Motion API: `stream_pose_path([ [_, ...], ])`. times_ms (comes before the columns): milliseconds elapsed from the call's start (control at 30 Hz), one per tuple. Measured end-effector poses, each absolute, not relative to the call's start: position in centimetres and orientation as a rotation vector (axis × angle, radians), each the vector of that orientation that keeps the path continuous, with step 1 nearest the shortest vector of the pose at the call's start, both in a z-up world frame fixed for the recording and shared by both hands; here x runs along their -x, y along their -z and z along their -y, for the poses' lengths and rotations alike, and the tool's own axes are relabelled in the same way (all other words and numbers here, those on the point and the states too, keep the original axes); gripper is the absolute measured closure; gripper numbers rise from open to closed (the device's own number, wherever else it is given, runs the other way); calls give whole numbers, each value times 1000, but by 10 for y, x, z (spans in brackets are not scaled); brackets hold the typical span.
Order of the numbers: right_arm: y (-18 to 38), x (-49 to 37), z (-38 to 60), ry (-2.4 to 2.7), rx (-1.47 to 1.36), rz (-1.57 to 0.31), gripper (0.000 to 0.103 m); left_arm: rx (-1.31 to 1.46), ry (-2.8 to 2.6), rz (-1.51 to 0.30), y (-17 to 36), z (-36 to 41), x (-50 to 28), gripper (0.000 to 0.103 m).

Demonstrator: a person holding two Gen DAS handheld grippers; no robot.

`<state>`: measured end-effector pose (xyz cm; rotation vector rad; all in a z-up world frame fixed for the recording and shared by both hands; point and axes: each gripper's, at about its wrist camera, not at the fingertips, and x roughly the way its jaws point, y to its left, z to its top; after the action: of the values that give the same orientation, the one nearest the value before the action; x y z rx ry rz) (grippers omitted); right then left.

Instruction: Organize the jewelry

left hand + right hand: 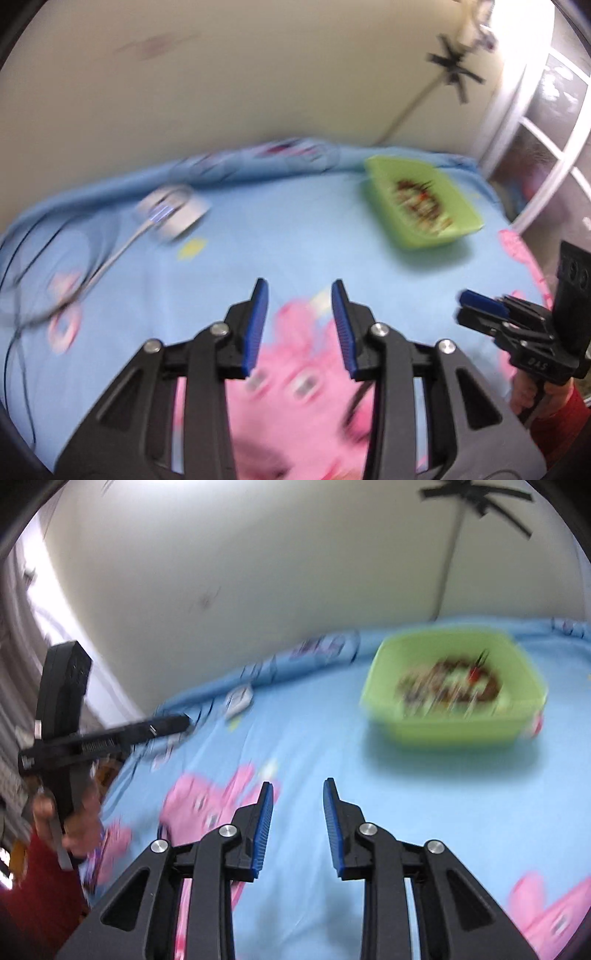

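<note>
A light green tray (463,221) lies on the blue sheet at the far right, and a blurred heap of jewelry (421,203) lies in it. My left gripper (299,288) hovers open over the pink print, well short of the tray, with nothing between its blue pads. At the right edge of this view my right gripper (466,304) shows from the side, its fingers close together. In the right wrist view the tray (443,734) and jewelry (450,686) sit ahead and to the right. There my right gripper (299,786) stands slightly open and empty, and my left gripper (181,722) reaches in from the left.
The blue sheet (295,236) with pink cartoon prints covers the surface up to a cream wall. A white round device (173,214) with a cable lies at the back left. A window frame (535,155) stands at the right. A hand and red sleeve (33,878) hold the left gripper.
</note>
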<state>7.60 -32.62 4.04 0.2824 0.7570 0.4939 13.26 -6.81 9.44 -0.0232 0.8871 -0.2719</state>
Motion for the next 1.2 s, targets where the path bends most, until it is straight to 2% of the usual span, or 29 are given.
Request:
stream_pose_path([
  [133, -22, -43, 292, -541, -258, -809, 96, 67, 126, -941, -60, 2, -85, 69],
  [333, -13, -22, 259, -553, -224, -829, 96, 156, 84, -959, -34, -37, -36, 69],
  [733, -18, -26, 164, -696, -4, -856, 96, 115, 199, -954, -25, -7, -49, 69],
  [1033, -6, -51, 119, -717, 140, -902, 96, 99, 182, -959, -9, -14, -49, 70],
  [1100, -1, -54, 117, -718, 154, -894, 97, 72, 180, -944, -8, -9, -46, 84],
  [1133, -2, -54, 116, -712, 166, -887, 101, 69, 188, -942, -8, -8, -45, 86],
  [1200, -1, -55, 119, -694, 167, -884, 103, 43, 179, -932, -8, -3, -43, 89],
])
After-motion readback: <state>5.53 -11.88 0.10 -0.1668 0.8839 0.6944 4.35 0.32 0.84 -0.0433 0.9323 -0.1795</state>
